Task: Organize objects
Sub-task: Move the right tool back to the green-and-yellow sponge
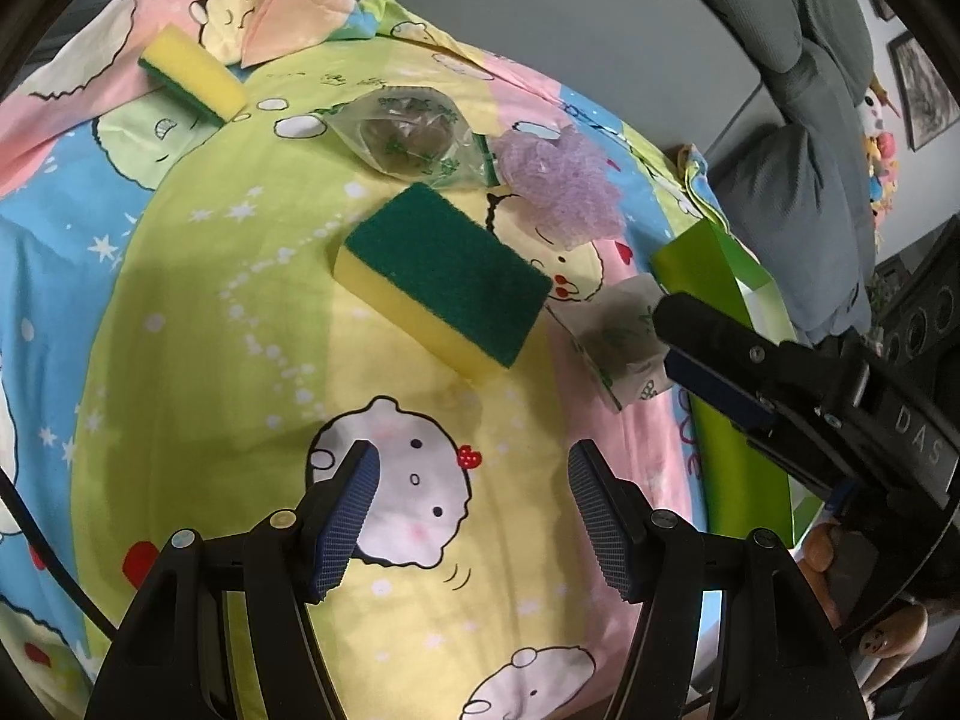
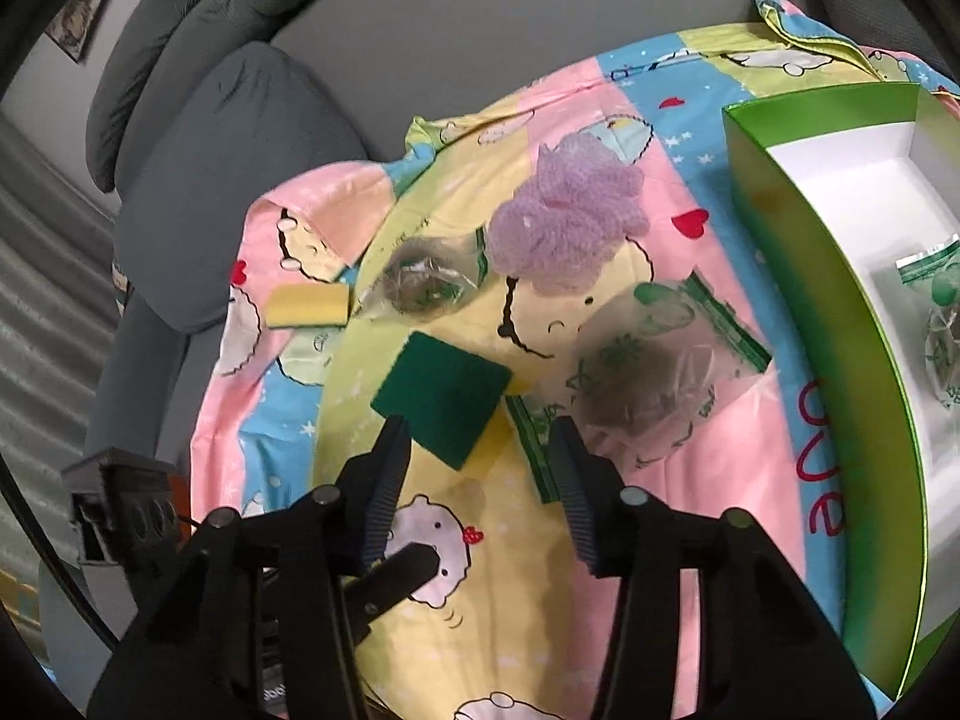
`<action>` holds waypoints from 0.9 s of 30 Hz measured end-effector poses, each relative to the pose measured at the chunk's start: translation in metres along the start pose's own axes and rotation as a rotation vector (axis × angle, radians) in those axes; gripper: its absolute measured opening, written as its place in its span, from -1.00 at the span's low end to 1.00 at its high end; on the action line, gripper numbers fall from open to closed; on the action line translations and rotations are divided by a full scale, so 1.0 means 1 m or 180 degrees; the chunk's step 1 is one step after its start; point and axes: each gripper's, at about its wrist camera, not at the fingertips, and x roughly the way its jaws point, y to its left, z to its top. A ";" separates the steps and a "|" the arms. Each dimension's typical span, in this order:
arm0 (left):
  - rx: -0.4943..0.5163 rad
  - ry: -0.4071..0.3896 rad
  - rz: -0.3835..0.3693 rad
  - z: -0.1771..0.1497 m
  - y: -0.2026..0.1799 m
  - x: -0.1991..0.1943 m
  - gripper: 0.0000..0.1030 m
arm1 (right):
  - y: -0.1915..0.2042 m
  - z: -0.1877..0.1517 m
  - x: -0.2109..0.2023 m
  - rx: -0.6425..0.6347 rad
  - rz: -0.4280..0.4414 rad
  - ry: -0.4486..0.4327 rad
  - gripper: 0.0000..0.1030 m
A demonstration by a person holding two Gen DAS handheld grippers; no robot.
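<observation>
Both tongs wide, holding nothing. Right gripper [image 2: 480, 480] sits low centre of its view, just short of the nearest clear bag [image 2: 654, 384]; probable step is picking that bag for the green box [image 2: 798, 276] at right, where 1 bag [image 2: 942, 324] already lies. Best to straddle the bulging middle, not the thin edge, and close gently. Bag: crinkly clear plastic, green print, dark contents. Left gripper [image 1: 471, 510] hovers bottom centre over the sheet [image 1: 180, 300], near the green-topped sponge [image 1: 444, 282].
</observation>
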 end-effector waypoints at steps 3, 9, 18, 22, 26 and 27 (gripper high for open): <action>-0.0103 0.0007 -0.0015 0.001 0.008 -0.001 0.27 | 0.000 -0.001 0.002 -0.0004 -0.0031 0.0042 -0.04; -0.0241 0.0057 0.0011 0.001 0.016 0.002 0.27 | -0.001 -0.002 0.007 0.0023 -0.0029 0.0129 0.13; -0.0479 -0.0132 -0.0184 0.006 0.027 -0.006 0.27 | 0.019 0.019 0.016 -0.0251 0.0160 0.0097 0.32; -0.0639 -0.0202 -0.0229 0.010 0.032 -0.001 0.27 | 0.030 0.032 0.035 -0.0415 0.0033 0.0126 0.51; -0.0664 -0.0143 -0.0262 0.019 0.032 0.008 0.27 | 0.040 0.043 0.056 -0.0535 0.0113 0.0278 0.52; -0.0678 -0.0140 -0.0286 0.020 0.032 0.009 0.27 | 0.043 0.046 0.060 -0.0594 0.0082 0.0263 0.52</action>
